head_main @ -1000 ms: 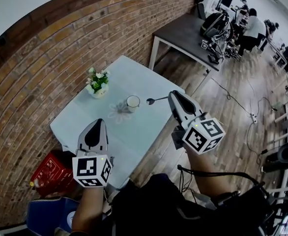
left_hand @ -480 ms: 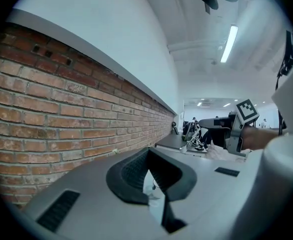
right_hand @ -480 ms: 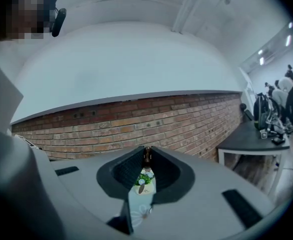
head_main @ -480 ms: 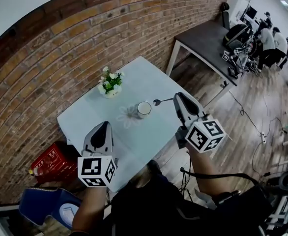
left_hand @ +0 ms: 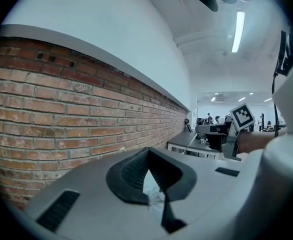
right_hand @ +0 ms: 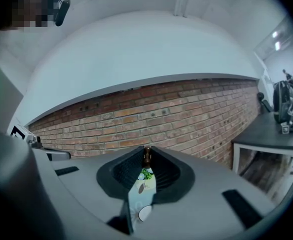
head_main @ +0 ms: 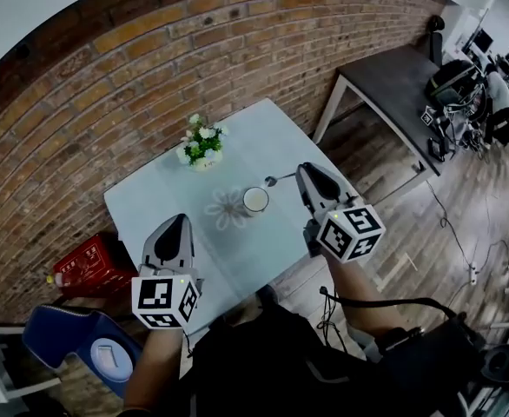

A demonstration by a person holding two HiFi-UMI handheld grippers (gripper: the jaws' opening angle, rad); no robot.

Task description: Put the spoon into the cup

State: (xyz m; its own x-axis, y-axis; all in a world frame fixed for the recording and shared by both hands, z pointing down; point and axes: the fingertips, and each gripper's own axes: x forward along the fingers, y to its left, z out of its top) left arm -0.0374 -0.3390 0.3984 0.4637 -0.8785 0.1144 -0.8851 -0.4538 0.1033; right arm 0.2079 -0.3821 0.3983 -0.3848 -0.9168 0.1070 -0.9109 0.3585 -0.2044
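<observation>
A white cup [head_main: 255,200] stands near the middle of the pale table [head_main: 159,207], beside a flower-shaped mat [head_main: 227,208]. My right gripper [head_main: 303,167] is shut on the handle of a metal spoon [head_main: 275,181]. The spoon juts left from the gripper, and its bowl hangs just right of and beyond the cup. In the right gripper view the handle end sits between the fingertips [right_hand: 147,151], with the spoon bowl [right_hand: 141,188] and the cup [right_hand: 145,213] seen through the gap. My left gripper [head_main: 181,219] hovers over the table's near left part, shut and holding nothing; its tips [left_hand: 147,149] meet.
A small pot of white flowers [head_main: 201,148] stands at the table's far side by the brick wall [head_main: 107,85]. A red crate [head_main: 88,269] and a blue chair [head_main: 85,347] are on the floor at left. A dark table [head_main: 402,81] stands at right, with cables on the wooden floor.
My right gripper has carried the spoon left and down, closer to the cup. The left gripper has shifted slightly. The whole view has swung, so the table sits more centred.
</observation>
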